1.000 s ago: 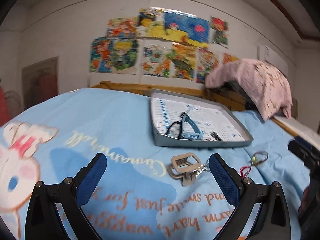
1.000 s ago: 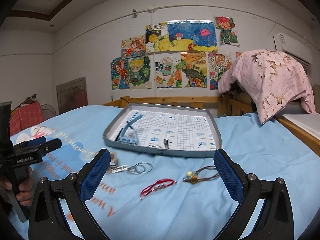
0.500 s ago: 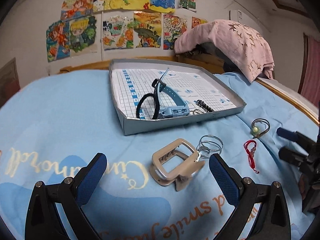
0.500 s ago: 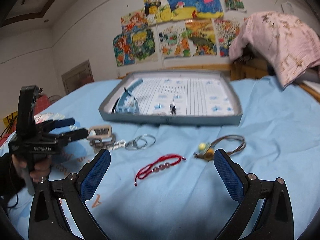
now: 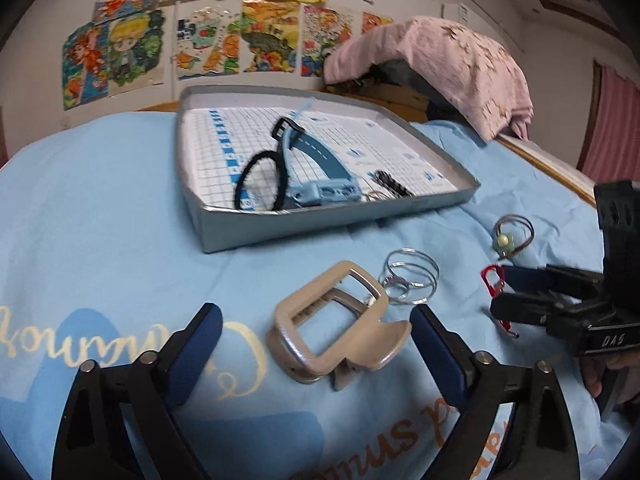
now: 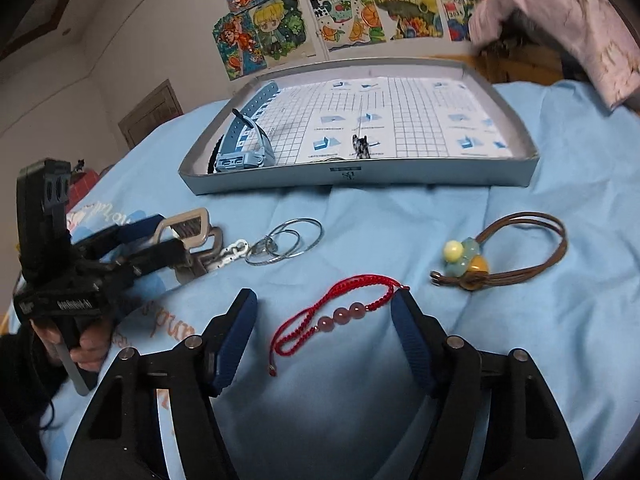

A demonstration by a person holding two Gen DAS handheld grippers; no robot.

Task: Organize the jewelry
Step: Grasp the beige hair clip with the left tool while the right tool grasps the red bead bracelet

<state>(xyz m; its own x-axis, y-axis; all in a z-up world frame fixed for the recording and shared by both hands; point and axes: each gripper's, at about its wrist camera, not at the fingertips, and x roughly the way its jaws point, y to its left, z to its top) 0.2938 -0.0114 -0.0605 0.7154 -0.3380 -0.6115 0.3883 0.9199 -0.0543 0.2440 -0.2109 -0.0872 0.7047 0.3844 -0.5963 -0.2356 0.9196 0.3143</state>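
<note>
In the left wrist view, the left gripper sits low in the frame, jaws spread wide around a beige hair claw that it isn't squeezing. Right of the claw are thin silver bangles, and upper center is the grey tray holding a blue watch. In the right wrist view, the right gripper is also open at bottom center, with the red bead bracelet lying loose on the blue bedsheet between its pads. A brown cord bracelet sits at right.
</note>
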